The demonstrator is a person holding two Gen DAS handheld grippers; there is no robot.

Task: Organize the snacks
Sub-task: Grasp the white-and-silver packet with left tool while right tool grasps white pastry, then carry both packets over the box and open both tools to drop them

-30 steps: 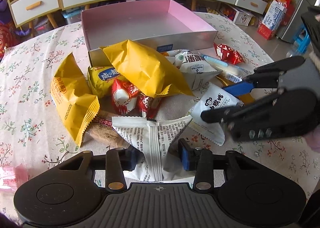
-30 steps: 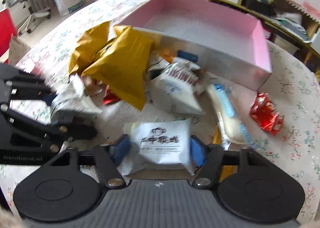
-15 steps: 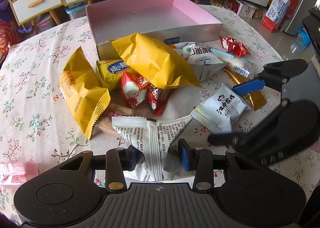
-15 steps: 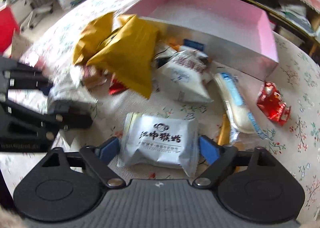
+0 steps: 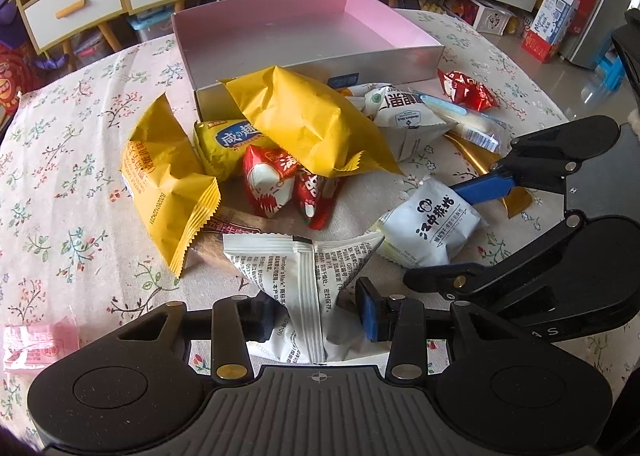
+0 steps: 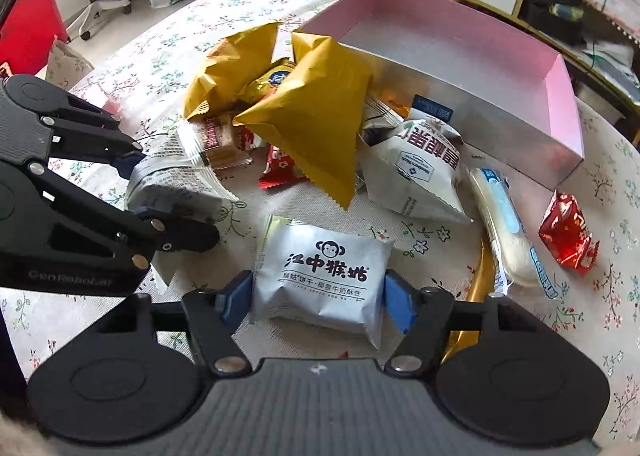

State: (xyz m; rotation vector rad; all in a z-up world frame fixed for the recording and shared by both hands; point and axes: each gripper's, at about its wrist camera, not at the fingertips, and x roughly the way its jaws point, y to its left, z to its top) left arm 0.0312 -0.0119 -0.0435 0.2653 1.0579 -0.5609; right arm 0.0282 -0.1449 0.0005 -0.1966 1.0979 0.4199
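The right gripper (image 6: 318, 296) straddles the monkey pack (image 6: 320, 272) on the table, pads beside its short ends, not clenched. The left gripper (image 5: 316, 316) clamps a white packet (image 5: 298, 288). The box (image 6: 480, 96) lies ahead.

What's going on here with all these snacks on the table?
A person with two handheld grippers is sorting snacks. The left gripper is shut on a white printed-foil snack packet. The right gripper has its jaws either side of a white monkey-logo biscuit packet, seemingly touching. The pink-lined silver box looks empty.
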